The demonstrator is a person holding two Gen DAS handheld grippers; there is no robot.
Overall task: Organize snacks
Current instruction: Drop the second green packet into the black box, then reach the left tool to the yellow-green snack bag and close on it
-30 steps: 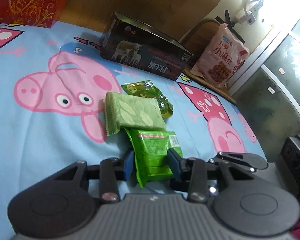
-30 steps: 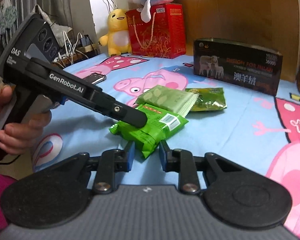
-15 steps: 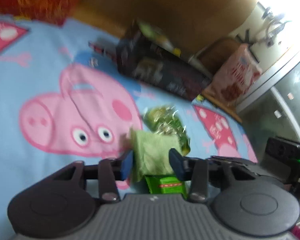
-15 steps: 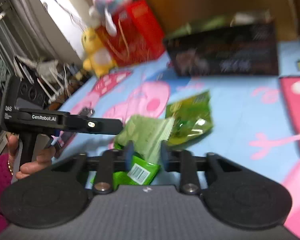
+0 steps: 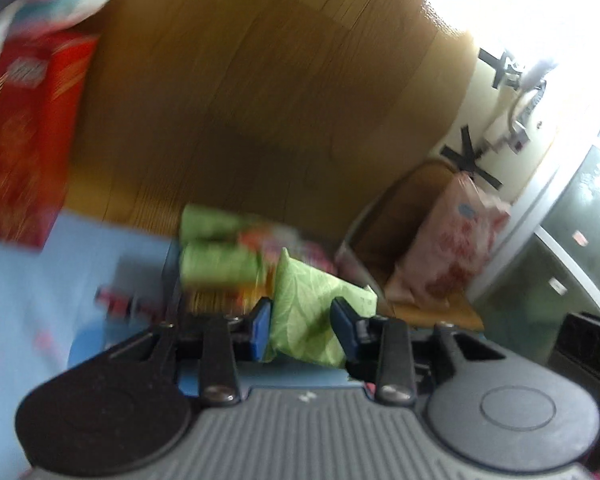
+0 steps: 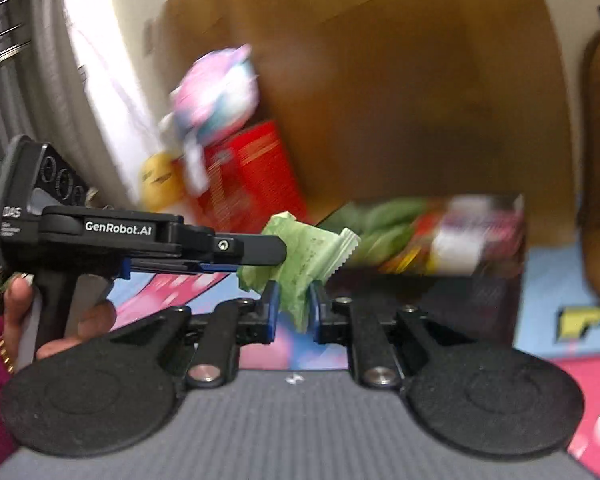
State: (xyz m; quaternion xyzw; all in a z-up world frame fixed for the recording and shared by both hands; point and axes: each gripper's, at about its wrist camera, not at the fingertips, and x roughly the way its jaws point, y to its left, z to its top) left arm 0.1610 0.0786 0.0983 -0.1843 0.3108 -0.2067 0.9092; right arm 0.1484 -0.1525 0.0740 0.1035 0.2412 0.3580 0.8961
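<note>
Both grippers clamp one pale green snack packet (image 5: 308, 320): left gripper (image 5: 302, 330) on its body, right gripper (image 6: 292, 306) on a crimped end. Light, soft, crinkly; grip edges. Beyond, the dark snack box (image 6: 440, 280) waits on the bed.

1. Red gift bag (image 6: 256, 176) stands far left on the cartoon-print bedsheet (image 6: 548, 276).
2. Pink-white plush toy (image 6: 216, 88) sits atop the bag; yellow plush (image 6: 160, 178) just left.
3. Wooden headboard (image 5: 260, 100) behind.
</note>
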